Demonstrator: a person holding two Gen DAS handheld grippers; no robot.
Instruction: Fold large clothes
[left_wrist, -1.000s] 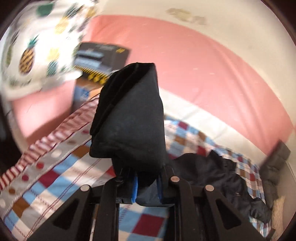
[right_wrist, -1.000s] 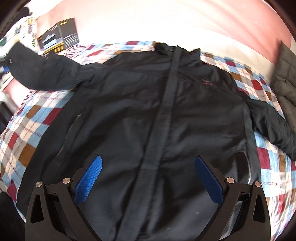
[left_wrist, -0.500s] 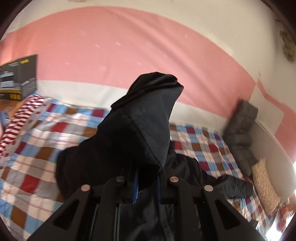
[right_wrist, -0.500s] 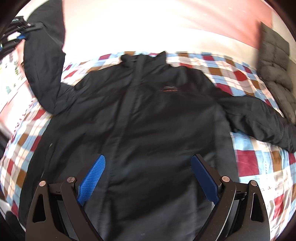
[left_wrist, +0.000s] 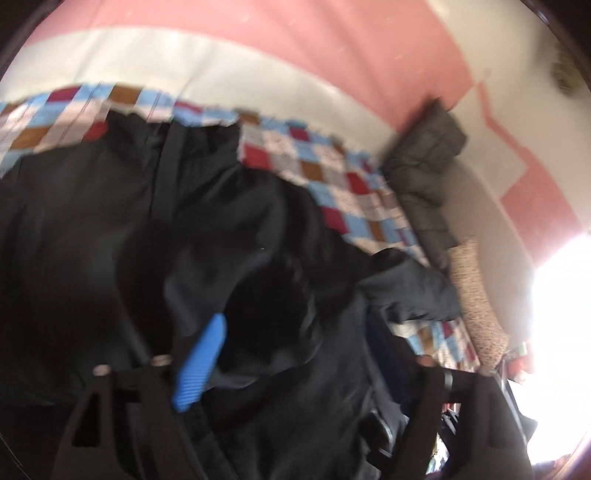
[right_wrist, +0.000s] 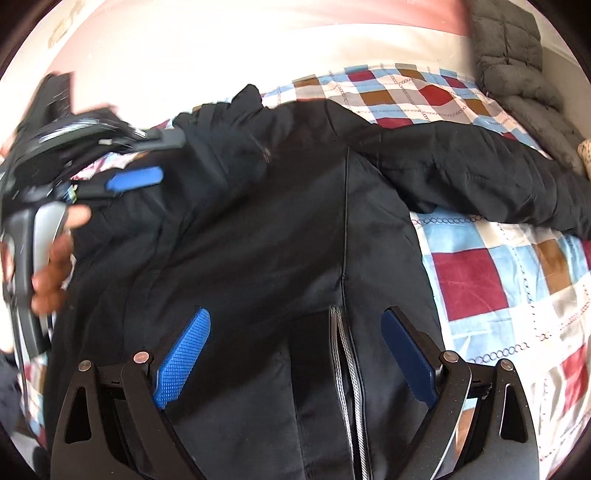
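In the right wrist view the right claw (right_wrist: 295, 354) stands spread wide at the bottom of the frame, its two blue ribbed pads (right_wrist: 183, 360) well apart and pinching nothing. Between them runs the grey-toothed zipper (right_wrist: 345, 354) of the large black padded jacket (right_wrist: 277, 236), which lies front up beneath the claw and fills the middle of the frame. One black sleeve (right_wrist: 480, 177) stretches off toward the right edge, lying on the checked bedspread of red, blue, brown and white squares (right_wrist: 498, 280). At the upper right a grey quilted cushion (right_wrist: 513, 62) rests against the pale wall.

At the left edge of the same view the left claw (right_wrist: 122, 173) reaches in over the jacket's other shoulder, held by a bare hand (right_wrist: 55, 258); one blue pad (right_wrist: 135, 178) shows clearly, and the black finger above it stands apart from it, with no cloth visibly clamped between.

The left wrist view is blurred. The left claw (left_wrist: 310, 354) appears spread: a blue pad (left_wrist: 201, 365) sits at the lower left and the other black finger at the lower right, its pad not visible. Folds of the black jacket (left_wrist: 147, 221) fill the gap between them, with a dark sleeve opening (left_wrist: 266, 306) just above the pad; whether the cloth touches the fingers cannot be told. The checked bedspread (left_wrist: 332, 173) runs across the upper middle, the grey cushion (left_wrist: 424, 162) leans at the right against the pink and white wall (left_wrist: 258, 48), and a speckled beige pillow (left_wrist: 476, 295) lies below it.
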